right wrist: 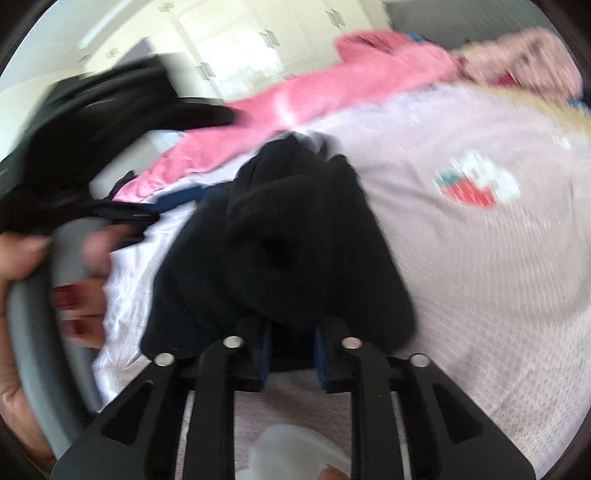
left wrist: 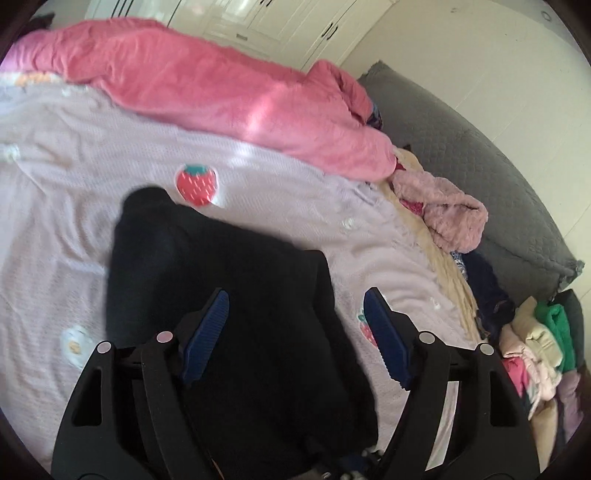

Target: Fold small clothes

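A black garment (left wrist: 229,295) lies on a pale lilac bedspread (left wrist: 74,221) with strawberry prints. My left gripper (left wrist: 295,317) is open and hovers over the garment's right part, its blue pads (left wrist: 208,332) wide apart. In the right wrist view, the same black garment (right wrist: 295,236) is bunched and lifted. My right gripper (right wrist: 293,347) is shut on its near edge, the blue pads (right wrist: 319,354) close together with cloth between them. The view is blurred by motion. The left hand and gripper handle (right wrist: 44,288) show at the left.
A pink blanket (left wrist: 221,88) lies across the far side of the bed. A fluffy pink garment (left wrist: 454,214) and a pile of clothes (left wrist: 535,347) sit at the right. A grey quilted headboard (left wrist: 480,155) lies behind them. White wardrobes (left wrist: 258,22) stand beyond.
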A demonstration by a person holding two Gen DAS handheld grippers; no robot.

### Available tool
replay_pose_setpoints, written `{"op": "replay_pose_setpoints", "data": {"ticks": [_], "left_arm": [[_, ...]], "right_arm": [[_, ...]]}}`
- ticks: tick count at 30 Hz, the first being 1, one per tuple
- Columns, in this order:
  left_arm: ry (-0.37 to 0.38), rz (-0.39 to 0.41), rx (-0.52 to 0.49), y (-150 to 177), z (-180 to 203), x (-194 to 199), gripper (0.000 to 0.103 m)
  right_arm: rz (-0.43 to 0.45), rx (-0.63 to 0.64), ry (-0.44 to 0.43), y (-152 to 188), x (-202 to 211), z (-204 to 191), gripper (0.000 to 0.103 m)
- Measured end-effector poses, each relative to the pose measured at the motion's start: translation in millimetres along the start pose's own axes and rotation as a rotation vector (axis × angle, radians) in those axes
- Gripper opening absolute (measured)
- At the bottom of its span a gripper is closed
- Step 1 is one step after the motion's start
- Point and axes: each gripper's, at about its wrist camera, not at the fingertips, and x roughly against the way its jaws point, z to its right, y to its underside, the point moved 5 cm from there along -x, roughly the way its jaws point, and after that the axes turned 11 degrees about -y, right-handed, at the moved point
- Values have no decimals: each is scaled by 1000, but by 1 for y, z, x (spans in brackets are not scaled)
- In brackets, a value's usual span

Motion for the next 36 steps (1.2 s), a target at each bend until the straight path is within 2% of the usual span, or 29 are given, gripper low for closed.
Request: {"op": "replay_pose_setpoints", "data": {"ticks": [2, 7, 9, 13, 17, 19, 22, 24, 27, 29, 31, 32, 36], "left_arm": [[-57, 18, -28, -1, -9, 10, 67], [-165, 16, -77, 12, -37, 18, 66], [-197, 8, -90, 20, -46, 18, 66], [-253, -13, -131, 43, -61, 13, 66], [-259, 1, -162, 54, -61, 16, 66], [-247, -23, -180, 59, -58, 11, 65], [-261, -8, -207, 63, -55, 10, 65], [-257, -8, -200, 63, -56, 10, 65], [-257, -8, -206, 63, -56, 10, 65], [-257, -5, -214, 64, -54, 10, 65], [-252, -5, -213, 64, -55, 10, 65], [-249, -5, -211, 64, -55, 10, 65], [-241, -3, -202, 64, -56, 10, 65]], "right_arm": [[-6, -69, -49, 1, 4, 8, 25], [19, -74, -90, -1, 17, 10, 37], [65, -76, -96, -10, 28, 12, 49], [137, -60, -81, -27, 46, 13, 50], [111, -14, -80, -44, 38, 6, 50], [82, 16, -82, -59, 28, 2, 50], [11, 33, -60, -77, 2, 0, 48], [-55, -30, -29, -83, -20, 11, 48], [-120, -127, -77, -83, -49, 25, 45], [-132, -151, -98, -81, -59, 30, 44], [-118, -134, -109, -82, -59, 30, 35], [-116, -117, -116, -81, -58, 27, 25], [-96, -12, -87, -84, -58, 14, 13]]}}
